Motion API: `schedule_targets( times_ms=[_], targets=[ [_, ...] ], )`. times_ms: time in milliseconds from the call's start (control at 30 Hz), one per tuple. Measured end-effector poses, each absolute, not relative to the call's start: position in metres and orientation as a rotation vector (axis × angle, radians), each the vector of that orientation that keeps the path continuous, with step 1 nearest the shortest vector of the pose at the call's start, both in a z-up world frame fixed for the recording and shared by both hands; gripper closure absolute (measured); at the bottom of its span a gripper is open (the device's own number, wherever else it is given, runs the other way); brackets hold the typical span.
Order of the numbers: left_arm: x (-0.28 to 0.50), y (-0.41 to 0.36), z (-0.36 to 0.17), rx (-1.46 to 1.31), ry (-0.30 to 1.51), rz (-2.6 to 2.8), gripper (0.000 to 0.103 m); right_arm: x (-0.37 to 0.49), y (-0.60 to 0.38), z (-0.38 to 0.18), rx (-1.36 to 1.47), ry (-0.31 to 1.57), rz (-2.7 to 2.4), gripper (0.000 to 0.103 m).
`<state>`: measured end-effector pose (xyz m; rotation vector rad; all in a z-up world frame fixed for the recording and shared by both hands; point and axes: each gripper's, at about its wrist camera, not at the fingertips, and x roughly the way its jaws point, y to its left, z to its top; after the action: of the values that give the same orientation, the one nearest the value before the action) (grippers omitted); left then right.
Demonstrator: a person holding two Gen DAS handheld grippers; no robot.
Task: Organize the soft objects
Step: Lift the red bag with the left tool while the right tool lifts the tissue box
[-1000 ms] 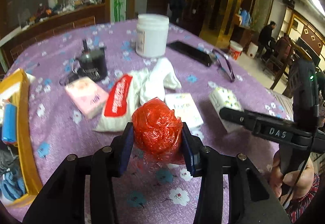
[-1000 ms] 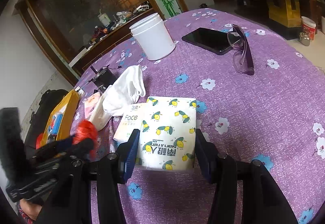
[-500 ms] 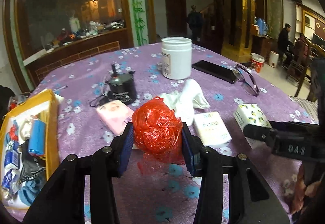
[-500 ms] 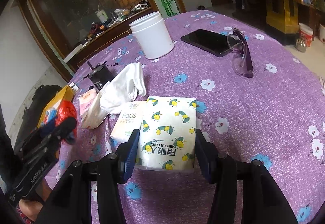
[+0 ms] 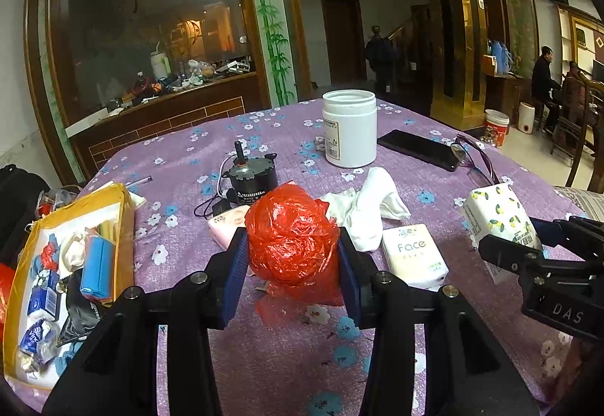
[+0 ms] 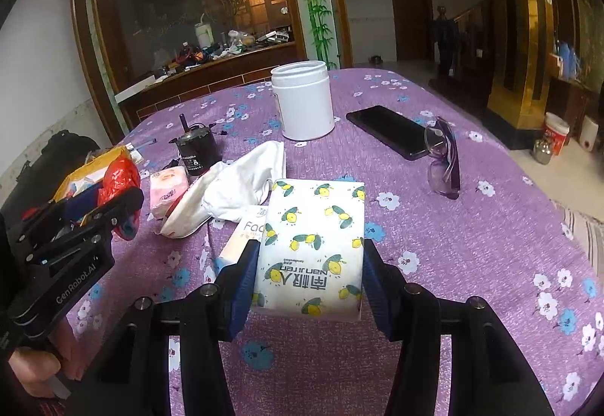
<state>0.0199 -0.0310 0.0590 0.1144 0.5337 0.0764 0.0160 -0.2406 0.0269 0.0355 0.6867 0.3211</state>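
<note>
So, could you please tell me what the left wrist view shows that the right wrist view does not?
Only the left view looks into the yellow box, showing the blue roll and packets. Only the right view shows the lemon tissue pack's printed top face. Both share the white jar, phone, white cloth and red plastic bag.

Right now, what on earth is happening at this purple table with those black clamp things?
A person is tidying soft items with two hand-held grippers. The left gripper has its jaws shut on a crumpled red plastic bag, held above the purple flowered tablecloth. The right gripper clamps a lemon-print tissue pack. A yellow cardboard box at the left already holds small things. A white cloth and a white "Face" tissue pack lie on the table.
</note>
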Motion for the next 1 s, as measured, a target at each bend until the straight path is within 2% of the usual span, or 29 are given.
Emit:
schedule_targets(
  times_ms=[1000],
  targets=[
    [0.011,-0.031,0.067,0.130,0.470,0.134,0.061,0.005,-0.217,0.031,-0.010,0.677,0.365,0.049]
  ],
)
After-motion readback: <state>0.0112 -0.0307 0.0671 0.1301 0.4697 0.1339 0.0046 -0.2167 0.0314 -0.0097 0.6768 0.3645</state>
